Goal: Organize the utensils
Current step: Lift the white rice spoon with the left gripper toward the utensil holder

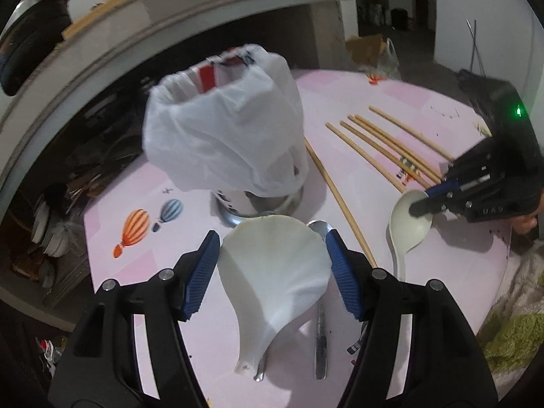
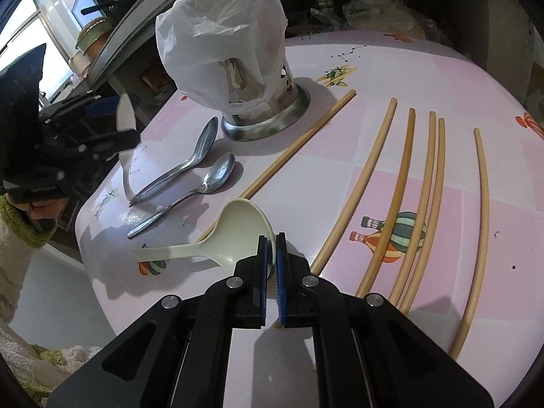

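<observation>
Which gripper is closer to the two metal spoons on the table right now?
Left. The left gripper, gripping a white spoon, hangs right above the metal spoons. The right gripper sits farther off, clamped on the cream ladle's bowl rim beside the chopsticks.

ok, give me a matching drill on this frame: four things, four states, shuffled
Things:
1. white soup spoon
2. cream soup spoon
3. two metal spoons
4. metal-based container

States:
A. covered by a white plastic bag
B. bowl rim pinched in the right tool
C. lying free, side by side on the pink table
D. bowl held across its width in the left tool

Pairs: 1-D, 2-B, 3-C, 4-A
</observation>
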### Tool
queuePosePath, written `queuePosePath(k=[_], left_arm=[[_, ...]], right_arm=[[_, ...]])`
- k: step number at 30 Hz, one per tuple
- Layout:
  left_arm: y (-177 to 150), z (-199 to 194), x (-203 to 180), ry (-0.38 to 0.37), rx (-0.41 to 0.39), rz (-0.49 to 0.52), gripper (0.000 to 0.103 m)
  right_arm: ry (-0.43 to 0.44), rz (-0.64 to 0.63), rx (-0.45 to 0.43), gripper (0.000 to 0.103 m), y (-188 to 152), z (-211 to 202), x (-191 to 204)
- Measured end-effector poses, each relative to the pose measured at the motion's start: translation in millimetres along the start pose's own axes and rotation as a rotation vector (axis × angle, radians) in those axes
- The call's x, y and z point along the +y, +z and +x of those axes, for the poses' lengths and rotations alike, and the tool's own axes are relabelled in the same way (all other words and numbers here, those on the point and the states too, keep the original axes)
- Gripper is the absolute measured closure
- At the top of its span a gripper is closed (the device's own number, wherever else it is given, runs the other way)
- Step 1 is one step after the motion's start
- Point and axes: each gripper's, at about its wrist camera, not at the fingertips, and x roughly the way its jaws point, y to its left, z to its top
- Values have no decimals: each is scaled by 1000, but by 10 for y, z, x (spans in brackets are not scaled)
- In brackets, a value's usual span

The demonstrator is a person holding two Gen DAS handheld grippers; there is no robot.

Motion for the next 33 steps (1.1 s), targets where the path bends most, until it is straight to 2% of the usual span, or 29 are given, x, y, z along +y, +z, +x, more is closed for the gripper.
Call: queuePosePath(k=[16,33], left_arm=[[-105,-474,76,90,-103,-81,42],[-130,-692,230,165,-112,-145,42]], right_arm=[[-40,-1,-43,99,-20,-180,106],[-62,-61,-149,99,91,-507,377]])
